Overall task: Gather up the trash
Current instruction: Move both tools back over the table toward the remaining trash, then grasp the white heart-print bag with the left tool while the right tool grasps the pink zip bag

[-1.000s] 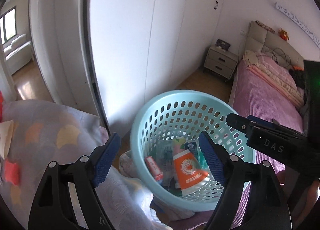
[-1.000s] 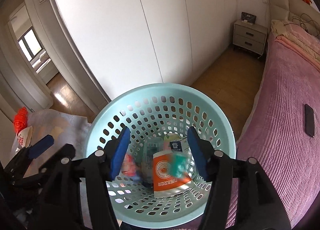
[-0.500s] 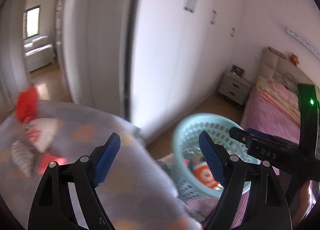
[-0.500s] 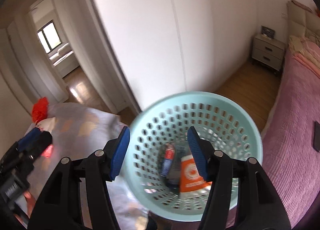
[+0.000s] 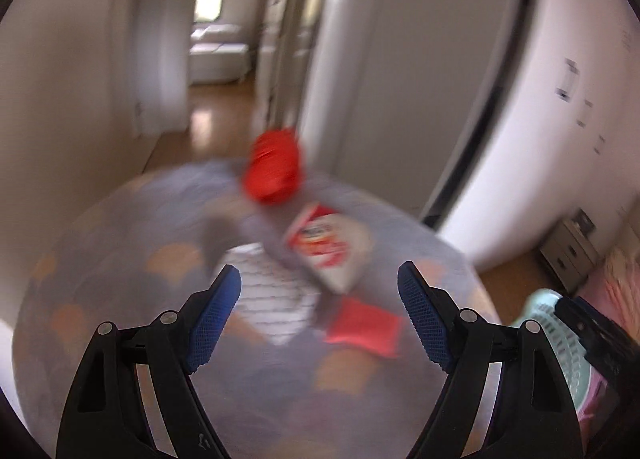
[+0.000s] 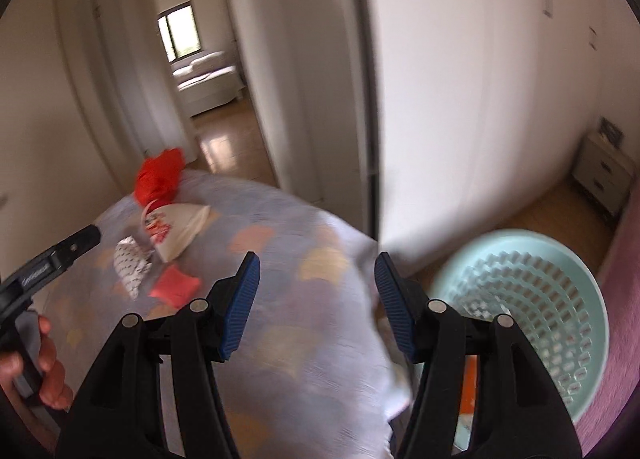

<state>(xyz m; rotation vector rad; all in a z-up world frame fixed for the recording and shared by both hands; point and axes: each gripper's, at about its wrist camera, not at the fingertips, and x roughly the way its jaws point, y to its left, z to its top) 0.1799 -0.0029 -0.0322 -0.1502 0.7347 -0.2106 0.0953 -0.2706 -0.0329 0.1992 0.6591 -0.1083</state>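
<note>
Trash lies on a patterned grey cloth surface (image 5: 120, 259): a red crumpled bag (image 5: 274, 167), a white and red wrapper (image 5: 328, 245), a white printed wrapper (image 5: 276, 299) and a small red packet (image 5: 364, 325). My left gripper (image 5: 320, 317) is open and empty, above the packets. My right gripper (image 6: 316, 299) is open and empty over the cloth (image 6: 280, 323), left of the light blue basket (image 6: 560, 299). The same trash shows in the right wrist view: red bag (image 6: 158, 177), white and red wrapper (image 6: 176, 229), printed wrapper (image 6: 130, 265), red packet (image 6: 174, 285). An orange item (image 6: 468, 387) lies in the basket.
White wardrobe doors (image 6: 460, 99) stand behind the basket. A doorway (image 6: 200, 71) leads to another room. A nightstand (image 6: 604, 179) stands at the right, with the pink bed (image 6: 628, 299) beside the basket. The basket's edge (image 5: 560, 335) shows at the right of the left wrist view.
Both grippers have swung left, away from the basket and toward the cloth surface with the trash. Both stayed open and empty. The views are motion-blurred.
</note>
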